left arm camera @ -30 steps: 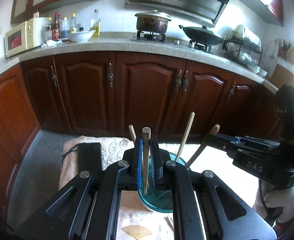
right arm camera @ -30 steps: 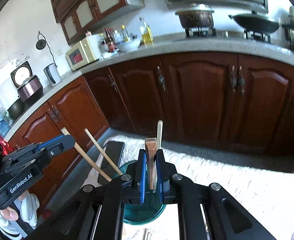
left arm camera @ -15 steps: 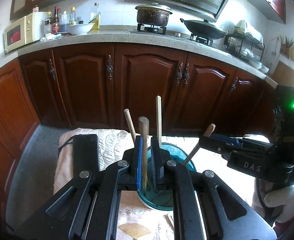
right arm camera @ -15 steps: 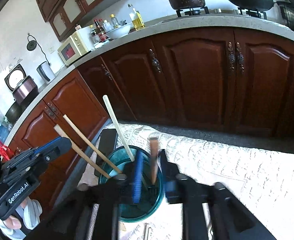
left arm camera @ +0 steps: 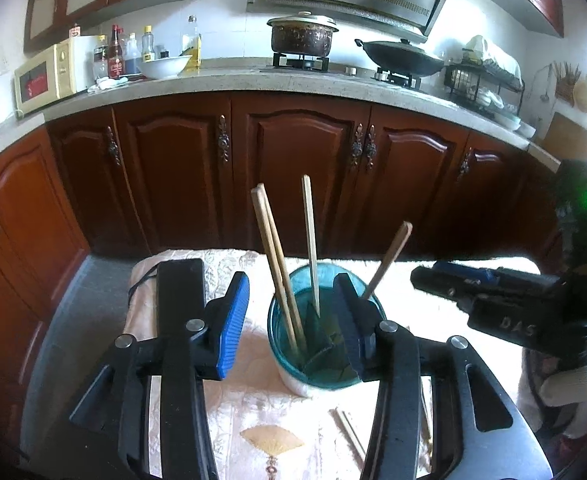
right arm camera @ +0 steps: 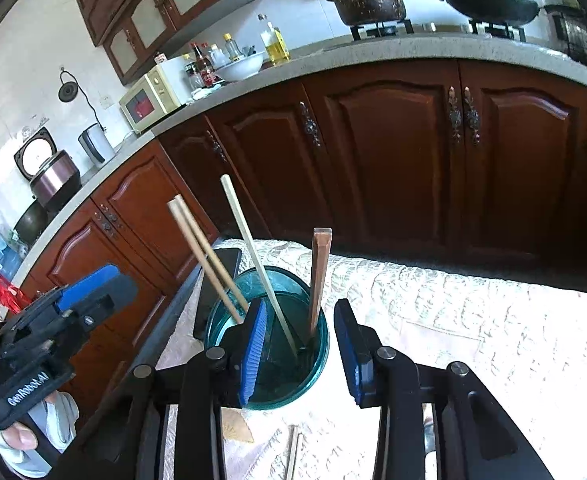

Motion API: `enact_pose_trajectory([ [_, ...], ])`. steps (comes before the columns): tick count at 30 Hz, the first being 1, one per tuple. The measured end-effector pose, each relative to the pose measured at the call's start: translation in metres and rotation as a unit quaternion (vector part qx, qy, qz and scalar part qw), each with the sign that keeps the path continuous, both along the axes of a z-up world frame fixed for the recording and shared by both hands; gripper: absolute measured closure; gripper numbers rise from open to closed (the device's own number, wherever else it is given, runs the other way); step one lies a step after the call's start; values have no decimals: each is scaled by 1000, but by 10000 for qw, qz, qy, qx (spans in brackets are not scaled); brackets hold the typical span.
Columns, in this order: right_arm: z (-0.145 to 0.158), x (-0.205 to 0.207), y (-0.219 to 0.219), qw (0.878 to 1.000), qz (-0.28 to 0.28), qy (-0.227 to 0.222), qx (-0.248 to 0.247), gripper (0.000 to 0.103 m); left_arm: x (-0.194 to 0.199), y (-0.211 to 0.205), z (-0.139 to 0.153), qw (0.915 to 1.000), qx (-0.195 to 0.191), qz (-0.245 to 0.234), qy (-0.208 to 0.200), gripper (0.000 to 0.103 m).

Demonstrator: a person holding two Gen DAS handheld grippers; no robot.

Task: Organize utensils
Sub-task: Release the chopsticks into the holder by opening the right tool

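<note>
A: Where do the utensils stand?

B: In the teal plastic cup [left arm camera: 325, 344] on the pale embroidered tablecloth [left arm camera: 253, 392]. Four wooden chopsticks lean in it: a pair [left arm camera: 273, 264] tilted to the far left, a thin pale one [left arm camera: 310, 240] nearly upright, and a darker brown one [left arm camera: 387, 258] leaning right.

A: And the left gripper [left arm camera: 291, 326]?

B: Its fingers are spread wide with nothing between the blue pads [left arm camera: 233, 324]. The cup sits in the gap, closer to the right finger, which overlaps the cup's right rim in this view; whether it touches I cannot tell.

A: The right gripper [right arm camera: 301, 348]?

B: Also spread apart, holding nothing. From its camera the left pad [right arm camera: 253, 352] stands in front of the cup [right arm camera: 313, 368] and the right finger is just beside it on the right. The brown chopstick [right arm camera: 319, 276] rises between the two fingers, free of both.

A: Anything else on the table?

B: A black rectangular device [left arm camera: 181, 300] with a cable lies to the left of the cup, and more chopsticks [left arm camera: 349, 432] lie flat on the cloth near the camera. Beyond are dark red cabinet doors [left arm camera: 305, 168], and on the counter a cream microwave [left arm camera: 49, 76] and a lidded pot [left arm camera: 302, 34].
</note>
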State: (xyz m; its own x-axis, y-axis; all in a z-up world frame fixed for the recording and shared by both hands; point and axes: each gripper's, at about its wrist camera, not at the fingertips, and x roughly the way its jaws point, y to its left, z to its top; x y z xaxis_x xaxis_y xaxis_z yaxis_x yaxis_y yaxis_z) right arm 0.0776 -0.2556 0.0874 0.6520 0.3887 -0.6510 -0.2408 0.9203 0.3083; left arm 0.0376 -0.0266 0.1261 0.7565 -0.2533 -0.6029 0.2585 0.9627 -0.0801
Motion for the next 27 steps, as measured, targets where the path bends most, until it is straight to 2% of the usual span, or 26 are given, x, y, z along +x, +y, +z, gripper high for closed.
enact_pose_trajectory([
  [5,8,-21,0,9997,-104,-178,-131,64,-13,-3,-5,10000,35,41,42,60],
  [15,23,-68,-2,9971,-328,-526,-432,60,-45,-12,-2,9998,64,45,-166,60],
  [27,23,-107,-13,9948,-433,-593,-711,60,-72,-23,-6,9993,90,-65,-351,60],
])
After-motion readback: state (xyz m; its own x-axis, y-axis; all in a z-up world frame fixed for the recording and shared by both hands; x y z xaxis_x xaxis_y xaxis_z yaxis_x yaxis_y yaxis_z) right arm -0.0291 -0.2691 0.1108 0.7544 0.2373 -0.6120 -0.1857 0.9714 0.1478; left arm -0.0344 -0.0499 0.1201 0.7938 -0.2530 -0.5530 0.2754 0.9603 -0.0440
